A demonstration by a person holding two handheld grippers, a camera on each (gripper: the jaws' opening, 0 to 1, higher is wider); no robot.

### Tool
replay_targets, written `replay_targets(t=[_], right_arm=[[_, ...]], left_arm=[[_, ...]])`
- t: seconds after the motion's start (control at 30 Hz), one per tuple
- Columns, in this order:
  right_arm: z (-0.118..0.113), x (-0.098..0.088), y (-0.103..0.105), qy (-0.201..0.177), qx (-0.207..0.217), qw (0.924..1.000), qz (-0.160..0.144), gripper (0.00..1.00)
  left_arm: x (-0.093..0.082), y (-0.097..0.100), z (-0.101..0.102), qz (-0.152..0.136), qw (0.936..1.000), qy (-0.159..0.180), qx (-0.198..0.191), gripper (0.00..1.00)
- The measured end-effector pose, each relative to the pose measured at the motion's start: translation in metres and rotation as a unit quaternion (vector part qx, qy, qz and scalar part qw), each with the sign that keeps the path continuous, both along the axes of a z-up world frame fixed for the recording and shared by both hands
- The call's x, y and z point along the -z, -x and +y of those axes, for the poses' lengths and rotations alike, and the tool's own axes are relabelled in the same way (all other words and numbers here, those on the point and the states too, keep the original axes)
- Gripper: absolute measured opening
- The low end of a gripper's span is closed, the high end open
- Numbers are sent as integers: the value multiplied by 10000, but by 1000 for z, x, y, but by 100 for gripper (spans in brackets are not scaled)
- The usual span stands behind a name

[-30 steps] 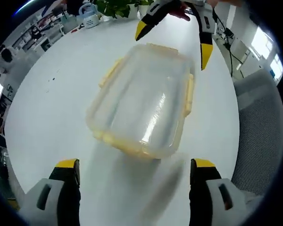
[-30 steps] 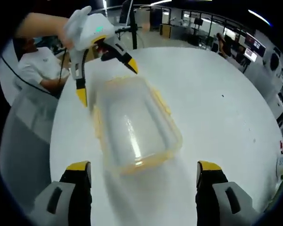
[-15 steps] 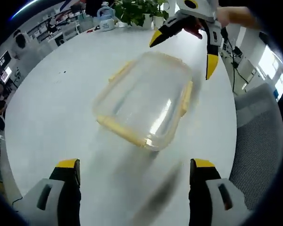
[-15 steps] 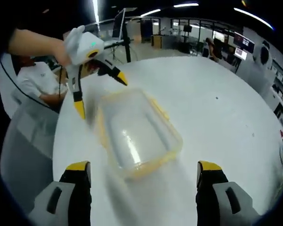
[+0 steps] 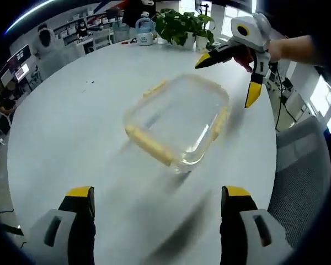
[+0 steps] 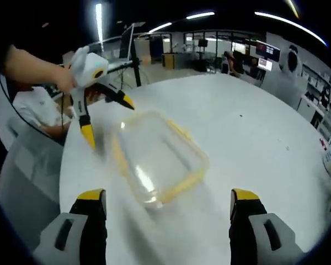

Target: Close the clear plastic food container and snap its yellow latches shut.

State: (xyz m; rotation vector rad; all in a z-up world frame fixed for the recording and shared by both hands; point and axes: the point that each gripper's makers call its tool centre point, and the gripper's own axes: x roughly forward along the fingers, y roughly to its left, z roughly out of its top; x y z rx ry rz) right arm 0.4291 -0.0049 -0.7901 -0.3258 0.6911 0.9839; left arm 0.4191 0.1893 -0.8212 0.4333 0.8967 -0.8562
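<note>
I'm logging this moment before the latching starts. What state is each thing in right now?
clear container: lid on, resting flat on the white table; blurred.
yellow latches: along its sides; too blurred to tell if snapped.
left gripper: open, holding nothing, short of the container.
right gripper: open, holding nothing, short of the container.

a white round table (image 5: 71, 127) in an open office; potted plants (image 5: 185, 25), grey chair (image 5: 300, 182), ceiling strip lights (image 6: 201, 15).

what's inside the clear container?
Nothing visible inside the clear container; the white table shows through its walls. Motion blur and glare could hide something small. Both grippers, left and right, are open and apart from it.
</note>
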Motion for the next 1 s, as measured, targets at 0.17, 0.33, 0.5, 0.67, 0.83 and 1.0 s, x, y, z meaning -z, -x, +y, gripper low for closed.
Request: replay_targets(t=[0.17,0.33,0.5,0.67,0.83,1.0], right_arm=[[-4,-6,-1,-240,305,9992,-108,94],[-9,-2,5,-262,396,9988,-94,94],[-11,-1,10,-339,514,9981,-94,94],[-11,1,17,-470,593,9971,-64,95],[-12,-1,21,-512,675,9964,-85,95],[-14,-1,25,-619,789,9949,-93,95]], left_arm=[[2,5,4,21,9998,113,-173,97],[3,8,10,-29,9991,225,-350,96],[1,9,16,-37,9965,469,-686,96],[2,14,20,-82,9956,513,-779,96],[-1,20,17,-101,9922,818,-931,97],[-2,25,20,-182,9909,877,-1005,97]])
